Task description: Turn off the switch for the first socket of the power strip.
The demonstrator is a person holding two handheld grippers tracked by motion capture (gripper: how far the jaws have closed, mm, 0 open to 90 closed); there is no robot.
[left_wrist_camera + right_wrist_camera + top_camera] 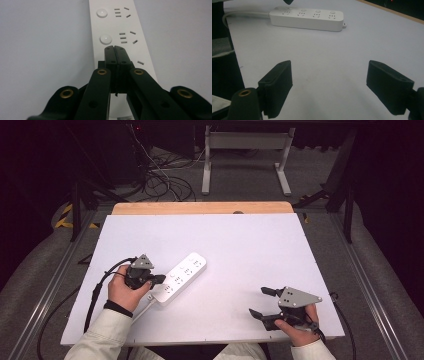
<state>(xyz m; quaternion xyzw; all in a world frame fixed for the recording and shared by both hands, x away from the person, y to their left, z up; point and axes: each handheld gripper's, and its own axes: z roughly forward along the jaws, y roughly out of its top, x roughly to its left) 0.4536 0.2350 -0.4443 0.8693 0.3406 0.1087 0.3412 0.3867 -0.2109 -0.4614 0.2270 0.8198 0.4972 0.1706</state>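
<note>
A white power strip (pixel 181 277) with several sockets and round buttons lies at an angle on the white table top (pixel 235 245), left of centre. My left gripper (pixel 161 279) is shut with nothing between its jaws, and its tips hover over the strip's near end. In the left gripper view the joined tips (pixel 115 48) sit just below a round button (pixel 105 39) on the strip (pixel 142 47); whether they touch it I cannot tell. My right gripper (pixel 259 301) is open near the front right edge, apart from the strip (pixel 307 18), with bare table between its pads (pixel 277 85).
The strip's white cable (pixel 142 307) runs off the front edge by the person's left sleeve. A wooden strip (pixel 200 208) borders the table's far side. Beyond it lie floor cables (pixel 160 177) and a white table frame (pixel 245 150).
</note>
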